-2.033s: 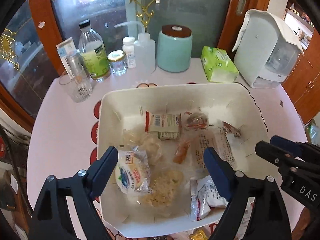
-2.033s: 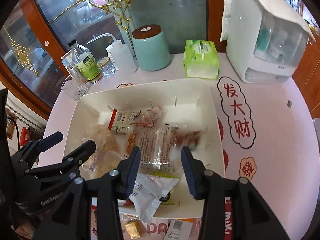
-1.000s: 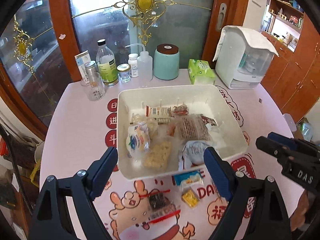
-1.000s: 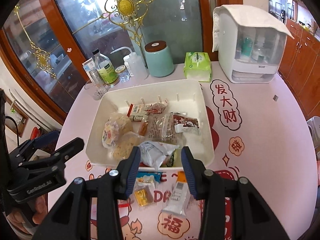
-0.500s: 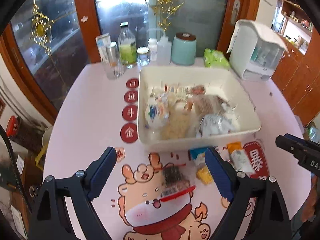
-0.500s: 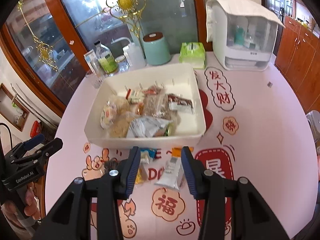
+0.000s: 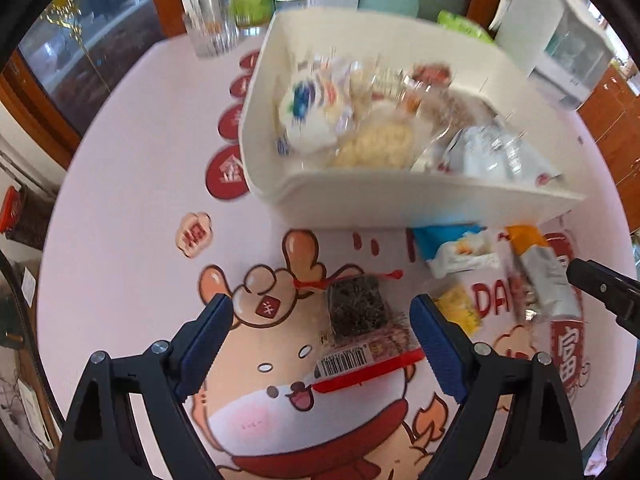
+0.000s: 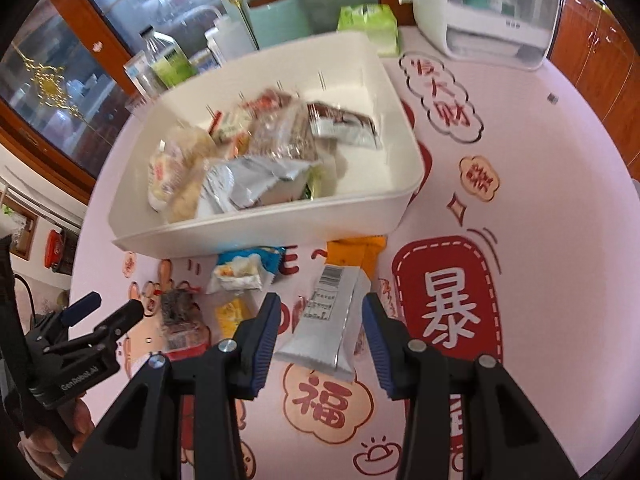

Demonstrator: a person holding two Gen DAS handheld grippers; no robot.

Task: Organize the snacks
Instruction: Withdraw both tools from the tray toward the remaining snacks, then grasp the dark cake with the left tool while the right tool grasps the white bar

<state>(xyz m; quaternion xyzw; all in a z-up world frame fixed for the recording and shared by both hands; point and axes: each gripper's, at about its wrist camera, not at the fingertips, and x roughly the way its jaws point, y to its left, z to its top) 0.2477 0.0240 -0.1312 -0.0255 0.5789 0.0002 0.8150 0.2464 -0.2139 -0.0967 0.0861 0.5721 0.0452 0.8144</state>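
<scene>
A white bin (image 7: 400,200) (image 8: 248,236) holds several snack packets. Loose snacks lie on the table in front of it. My left gripper (image 7: 320,344) is open, low over the table, with a dark seaweed packet with a red strip and barcode (image 7: 358,320) between its fingers, untouched. My right gripper (image 8: 320,336) is open around a silver packet (image 8: 326,320) without gripping it. A blue-and-white packet (image 8: 244,268), a small yellow packet (image 8: 230,312) and an orange packet (image 8: 356,256) lie nearby. The seaweed packet also shows in the right wrist view (image 8: 182,316).
Bottles and a glass (image 7: 208,28), a teal jar (image 8: 280,16), a green tissue pack (image 8: 368,26) and a white appliance (image 8: 492,12) stand behind the bin. The round table has a pink printed cloth (image 8: 540,160).
Both grippers pulled back from over the bin and dropped low to the table. The left now straddles the seaweed packet, the right the silver packet.
</scene>
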